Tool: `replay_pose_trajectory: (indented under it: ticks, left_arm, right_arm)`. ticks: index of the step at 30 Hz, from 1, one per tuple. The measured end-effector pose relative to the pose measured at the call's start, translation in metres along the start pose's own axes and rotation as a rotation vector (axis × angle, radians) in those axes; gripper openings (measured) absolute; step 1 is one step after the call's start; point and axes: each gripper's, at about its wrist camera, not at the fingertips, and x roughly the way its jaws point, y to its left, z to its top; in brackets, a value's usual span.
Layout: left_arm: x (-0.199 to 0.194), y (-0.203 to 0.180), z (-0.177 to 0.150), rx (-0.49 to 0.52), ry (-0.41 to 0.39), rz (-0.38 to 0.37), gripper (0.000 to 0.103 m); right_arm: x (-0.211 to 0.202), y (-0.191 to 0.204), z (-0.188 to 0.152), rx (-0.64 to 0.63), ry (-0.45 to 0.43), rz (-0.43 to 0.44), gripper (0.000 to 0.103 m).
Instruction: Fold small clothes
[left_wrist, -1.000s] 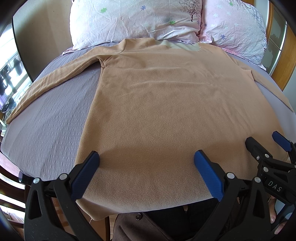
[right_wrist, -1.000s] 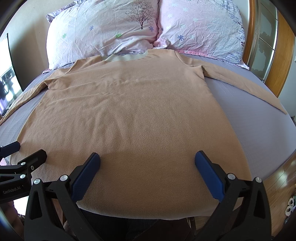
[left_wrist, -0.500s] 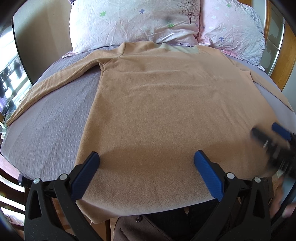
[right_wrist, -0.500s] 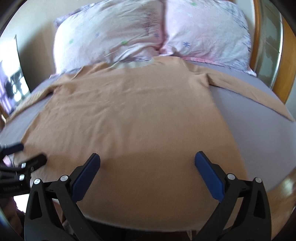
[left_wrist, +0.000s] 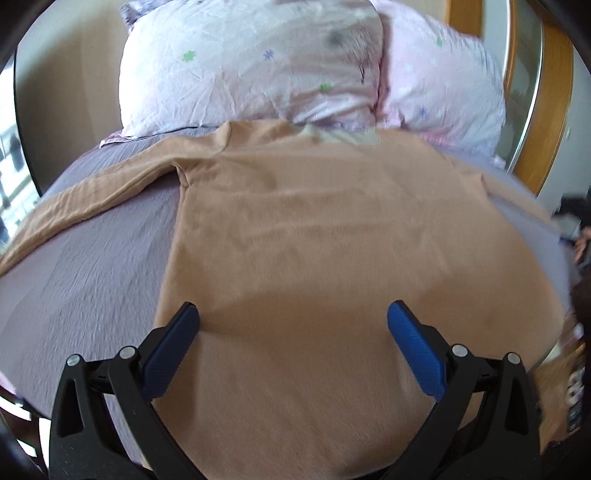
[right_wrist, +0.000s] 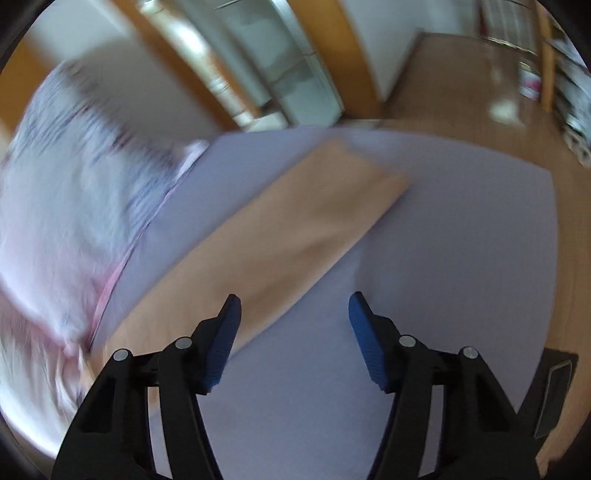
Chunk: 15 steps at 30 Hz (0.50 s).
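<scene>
Left gripper (left_wrist: 293, 319): jaws spread wide, holding nothing; it hangs above the lower part of the garment, its blue pads (left_wrist: 413, 347) standing over the cloth near the hem.
Right gripper (right_wrist: 293, 314): jaws apart, narrower than the left pair, holding nothing; it points at the far side of the bed, above one sleeve.
Tan long-sleeved top (left_wrist: 332, 258): lies flat on the bed, straight ahead of the left gripper, collar at the far end by the pillows, hem closest to the gripper.
Left sleeve (left_wrist: 92, 195): stretches out flat, ahead and well to the left of the left gripper, running toward the bed's edge.
Right sleeve (right_wrist: 295, 240): lies flat and runs diagonally away from the right gripper; its near part passes just under and ahead of that gripper's left pad (right_wrist: 221, 343), its cuff far ahead.
Grey-lilac bedsheet (right_wrist: 461, 240): bare ahead of the right gripper's right pad.
Pillows (left_wrist: 251, 62): two, side by side beyond the collar, far ahead of the left gripper.
Wooden floor (right_wrist: 461, 92): past the bed, blurred.
</scene>
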Motion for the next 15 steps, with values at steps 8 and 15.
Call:
replay_pose_trajectory:
  ticks: [8, 15]
  left_arm:
    - [-0.019, 0.108, 0.035, -0.329, -0.131, -0.194, 0.101]
    - [-0.027, 0.2, 0.04, -0.589, -0.185, -0.15, 0.101]
  right_arm:
    - [0.015, 0.013, 0.024, -0.029, -0.078, -0.044, 0.005]
    - [-0.084, 0.2, -0.09, -0.564, -0.202, 0.391, 0.005]
